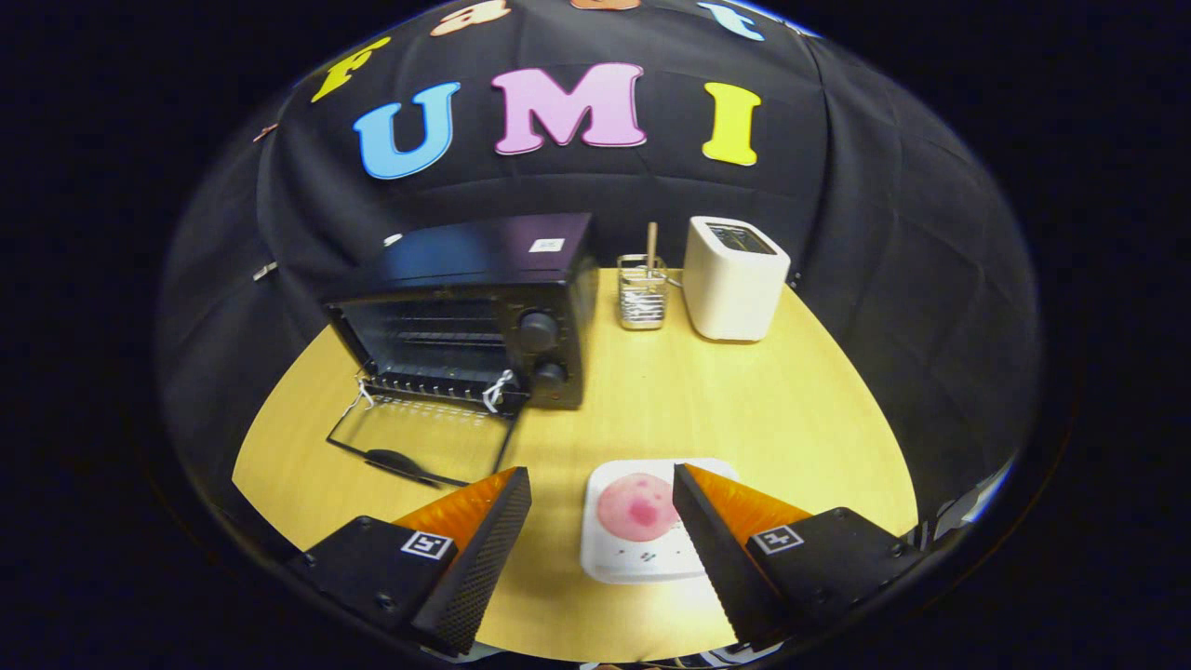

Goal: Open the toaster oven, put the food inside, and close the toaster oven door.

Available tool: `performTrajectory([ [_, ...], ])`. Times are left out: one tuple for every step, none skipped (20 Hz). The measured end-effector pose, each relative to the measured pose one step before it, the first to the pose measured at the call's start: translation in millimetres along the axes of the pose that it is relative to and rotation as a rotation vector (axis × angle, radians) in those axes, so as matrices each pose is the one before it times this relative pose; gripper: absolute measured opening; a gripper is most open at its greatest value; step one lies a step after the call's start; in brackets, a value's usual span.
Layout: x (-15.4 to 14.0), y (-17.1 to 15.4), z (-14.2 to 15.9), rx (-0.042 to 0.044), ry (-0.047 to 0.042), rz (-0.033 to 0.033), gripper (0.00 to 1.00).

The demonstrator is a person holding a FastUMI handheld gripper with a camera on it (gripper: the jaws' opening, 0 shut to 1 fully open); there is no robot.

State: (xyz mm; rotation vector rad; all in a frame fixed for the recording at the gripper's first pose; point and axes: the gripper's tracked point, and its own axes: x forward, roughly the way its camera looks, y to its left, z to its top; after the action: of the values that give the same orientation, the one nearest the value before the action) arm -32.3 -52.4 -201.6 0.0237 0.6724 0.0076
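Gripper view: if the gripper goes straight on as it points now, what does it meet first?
Most likely the pink food on the white plate: it lies between the open gripper fingers, nearer one of them. Beyond is bare table, then the utensil rack. Height above the plate is unclear.

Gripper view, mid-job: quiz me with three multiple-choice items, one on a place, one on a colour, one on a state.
1. The wire basket stands:
A. between oven and toaster
B. on the plate
C. inside the oven

2. The food is:
A. green
B. pink
C. blue

3. The oven door is:
A. shut
B. folded down open
C. removed

Answers:
1 A: it sits between the black oven and white toaster.
2 B: a pink round lies on the white plate.
3 B: the door lies flat on the table.

The gripper jaws stand open, the plate between them.
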Motion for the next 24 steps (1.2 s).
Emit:
performTrajectory([
  [1.54,-14.72,0.9,0.00726,0.00921,-0.0051,1.0],
  [2.83,-11.51,1.63,0.00926,0.00515,0.00521,1.0],
  [3.42,-11.08,0.4,0.01164,0.00672,0.00595,0.99],
  [2.88,-10.72,-1.75,0.01221,0.00916,0.00179,0.99],
  [3.15,-10.74,-0.98,0.01266,0.00942,0.00147,0.99],
  [2.22,-8.98,-1.65,0.01254,0.01185,0.00618,0.99],
  [3.71,-8.29,-2.66,0.01019,0.01415,0.00722,0.99],
  [2.64,-9.67,-3.9,0.00387,0.01873,0.00428,0.99],
  [3.15,-10.38,-4.45,-0.00001,0.01983,0.00008,1.0],
  [4.59,-8.72,-4.11,-0.00111,0.01594,0.00505,1.0],
  [4.85,-8.03,-3.47,-0.00304,0.01516,0.00634,1.0],
  [4.32,-8.6,-5.71,-0.00157,0.02182,0.00371,1.0],
  [5.54,-5.32,-6.74,0.00378,0.02784,0.01187,0.99],
  [4.19,-3.62,-6.78,0.00815,0.03041,0.01346,0.99],
  [5.09,-1.91,-7.41,0.00902,0.03231,0.01365,1.0],
  [2.86,-0.19,-9.52,0.00251,0.03623,0.01833,1.0],
  [4.4,1.99,-6.95,-0.00345,0.02902,0.01883,0.99],
  [5.91,2.07,-6.31,-0.01015,0.02218,0.01139,0.99],
  [5.52,-0.04,-3.64,-0.01522,0.01813,0.00181,0.99],
  [6.29,-1.42,-2.94,-0.01364,0.01951,-0.00309,0.99],
  [4.03,1.38,-3.08,-0.00124,0.02031,0.00394,0.99],
  [2.15,2.26,1.4,0.00742,0.00489,0.01002,0.99],
  [2.89,1.11,1.31,0.00344,0.00125,0.00127,0.97],
  [4.23,1.31,-0.8,-0.00184,0.0066,-0.00175,0.96],
])
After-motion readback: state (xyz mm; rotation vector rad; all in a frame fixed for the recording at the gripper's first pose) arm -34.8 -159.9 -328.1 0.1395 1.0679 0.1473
